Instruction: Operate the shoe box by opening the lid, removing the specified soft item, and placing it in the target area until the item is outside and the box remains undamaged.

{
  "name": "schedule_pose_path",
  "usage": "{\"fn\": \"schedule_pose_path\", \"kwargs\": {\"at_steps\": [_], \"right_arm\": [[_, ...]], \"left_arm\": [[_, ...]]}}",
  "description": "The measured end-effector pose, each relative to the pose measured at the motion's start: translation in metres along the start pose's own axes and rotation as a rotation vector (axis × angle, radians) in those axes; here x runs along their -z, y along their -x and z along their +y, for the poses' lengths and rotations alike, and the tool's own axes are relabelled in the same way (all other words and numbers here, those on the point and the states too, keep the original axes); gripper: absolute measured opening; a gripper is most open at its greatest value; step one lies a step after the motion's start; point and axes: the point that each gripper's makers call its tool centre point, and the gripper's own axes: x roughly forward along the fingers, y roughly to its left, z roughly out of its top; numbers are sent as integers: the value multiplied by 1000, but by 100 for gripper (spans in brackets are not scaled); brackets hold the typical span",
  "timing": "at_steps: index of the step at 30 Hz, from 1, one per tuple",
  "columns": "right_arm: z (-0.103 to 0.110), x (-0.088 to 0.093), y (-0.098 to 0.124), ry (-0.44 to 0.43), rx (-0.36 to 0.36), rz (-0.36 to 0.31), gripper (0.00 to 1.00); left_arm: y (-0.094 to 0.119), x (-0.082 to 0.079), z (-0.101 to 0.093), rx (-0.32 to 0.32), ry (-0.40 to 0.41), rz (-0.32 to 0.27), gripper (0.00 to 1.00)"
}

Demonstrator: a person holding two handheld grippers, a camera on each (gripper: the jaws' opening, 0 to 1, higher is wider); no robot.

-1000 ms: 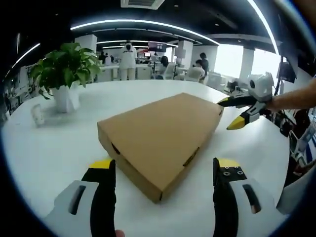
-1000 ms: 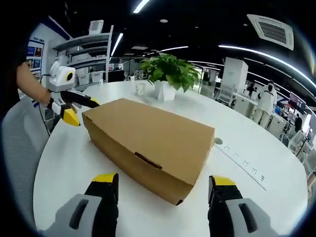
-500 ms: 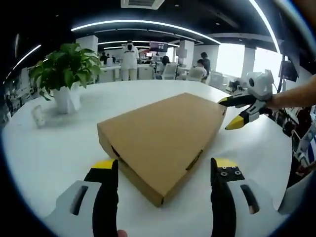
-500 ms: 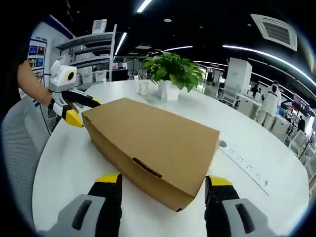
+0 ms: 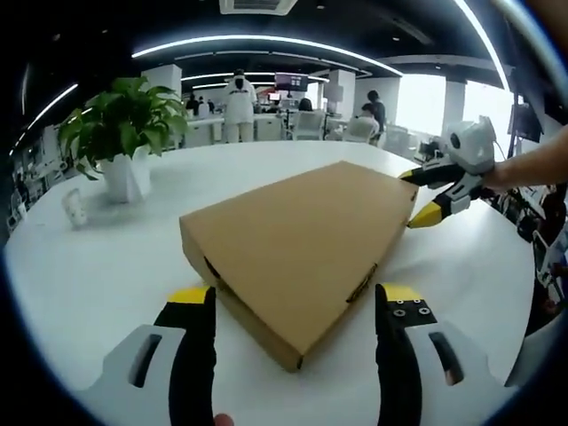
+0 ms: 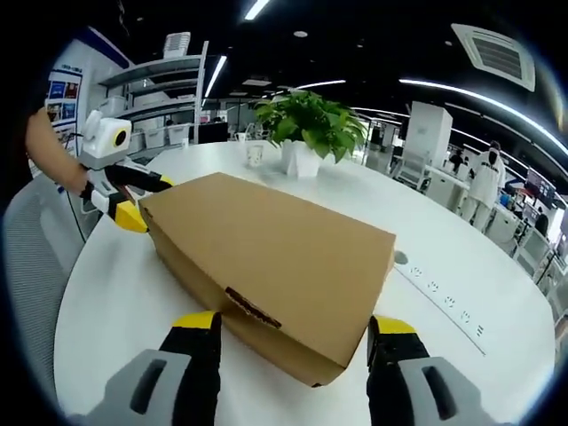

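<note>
A closed brown cardboard shoe box lies flat on the round white table. In the left gripper view my left gripper stands open, its jaws on either side of the box's near corner. The right gripper comes in from the right, open, with its yellow tips at the box's far corner. In the right gripper view my right gripper is open astride the near corner of the box. The left gripper shows at the box's far left corner, open. What is inside the box is hidden.
A potted green plant in a white pot stands on the table beyond the box, with a small white cup beside it. Power sockets are set into the tabletop. People stand far off among office desks.
Both views have edged closer to the box, so it looks slightly larger between each pair of jaws. The lid stays shut.
</note>
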Motion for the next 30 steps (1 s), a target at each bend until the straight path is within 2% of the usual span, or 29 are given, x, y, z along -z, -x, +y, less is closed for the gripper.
{"fn": "schedule_pose_path", "kwargs": {"at_steps": [15, 30], "right_arm": [[1, 2, -3, -38, -15, 18, 65], [7, 3, -1, -76, 17, 21, 64]], "left_arm": [[-3, 1, 1, -9, -3, 7, 70], [-2, 2, 4, 17, -12, 23, 67]]}}
